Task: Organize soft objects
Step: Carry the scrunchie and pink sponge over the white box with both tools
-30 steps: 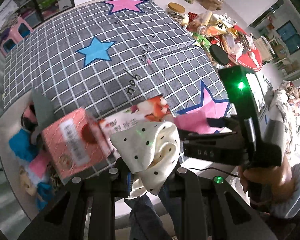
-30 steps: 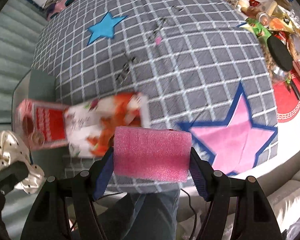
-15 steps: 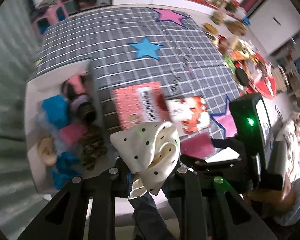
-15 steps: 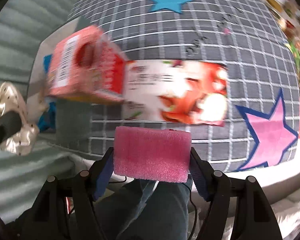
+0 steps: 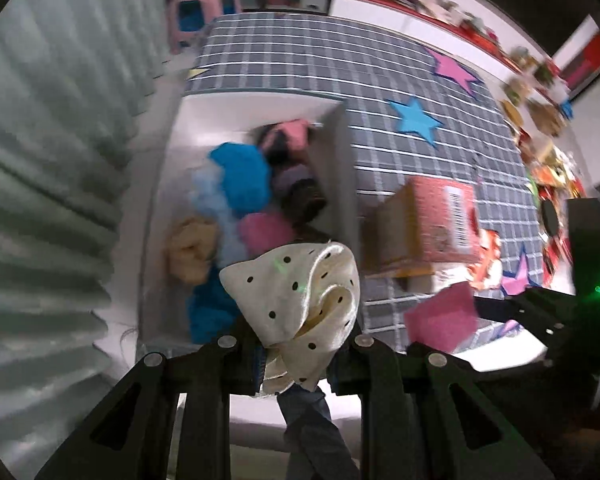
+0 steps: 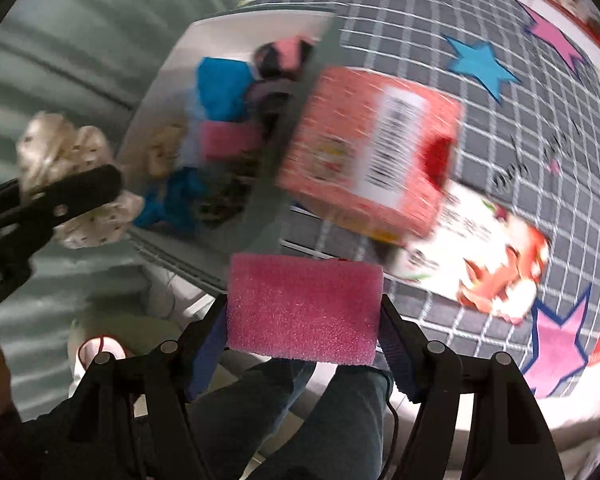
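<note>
My left gripper (image 5: 300,344) is shut on a cream cloth with black dots (image 5: 300,292), held over the near end of a white bin (image 5: 204,120). Inside the bin lie several soft things: a blue one (image 5: 244,180), a pink sponge (image 5: 264,232), a tan one (image 5: 190,248). My right gripper (image 6: 304,320) is shut on a pink sponge (image 6: 304,308), above the table's near edge just right of the bin (image 6: 160,92). The dotted cloth (image 6: 68,160) and left gripper show at the right wrist view's left edge. The right gripper's sponge (image 5: 440,318) appears in the left wrist view.
A pink-red carton (image 6: 372,148) stands beside the bin on the grey checked tablecloth (image 6: 520,128). A printed packet (image 6: 488,256) lies next to it. Cluttered items (image 5: 548,168) line the table's far right side. Ribbed grey flooring (image 5: 52,160) lies left of the bin.
Both grippers have swept left along the table's edge and rolled, each keeping its grip. The bin now lies under the left gripper, and the carton has shifted right in both views.
</note>
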{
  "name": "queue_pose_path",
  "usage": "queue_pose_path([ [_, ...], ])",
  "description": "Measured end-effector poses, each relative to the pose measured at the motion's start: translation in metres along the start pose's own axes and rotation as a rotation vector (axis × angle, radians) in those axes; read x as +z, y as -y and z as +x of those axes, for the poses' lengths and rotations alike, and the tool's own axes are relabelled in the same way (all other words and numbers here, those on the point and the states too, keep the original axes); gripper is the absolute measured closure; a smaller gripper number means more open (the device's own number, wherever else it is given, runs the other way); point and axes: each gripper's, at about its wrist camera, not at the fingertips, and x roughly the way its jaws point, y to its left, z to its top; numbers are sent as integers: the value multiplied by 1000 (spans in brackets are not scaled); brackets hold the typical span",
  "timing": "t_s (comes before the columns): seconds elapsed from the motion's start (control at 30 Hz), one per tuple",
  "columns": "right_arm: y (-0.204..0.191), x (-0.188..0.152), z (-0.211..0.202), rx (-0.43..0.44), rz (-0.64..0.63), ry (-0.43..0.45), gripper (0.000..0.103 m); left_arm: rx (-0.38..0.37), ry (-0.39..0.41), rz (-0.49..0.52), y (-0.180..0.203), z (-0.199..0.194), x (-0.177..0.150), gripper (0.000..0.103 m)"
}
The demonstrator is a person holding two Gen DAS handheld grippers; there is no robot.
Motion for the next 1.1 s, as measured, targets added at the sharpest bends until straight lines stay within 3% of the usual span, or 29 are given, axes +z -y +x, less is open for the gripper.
queue_pose_path([
  [0.4,-49,33,-16,8,-123,36,31,33,-16,-166,-57,9,-11,78],
  [1.1,-56,63,-18,16,-153,44,31,48,-41,-158,-48,24,-2,78],
])
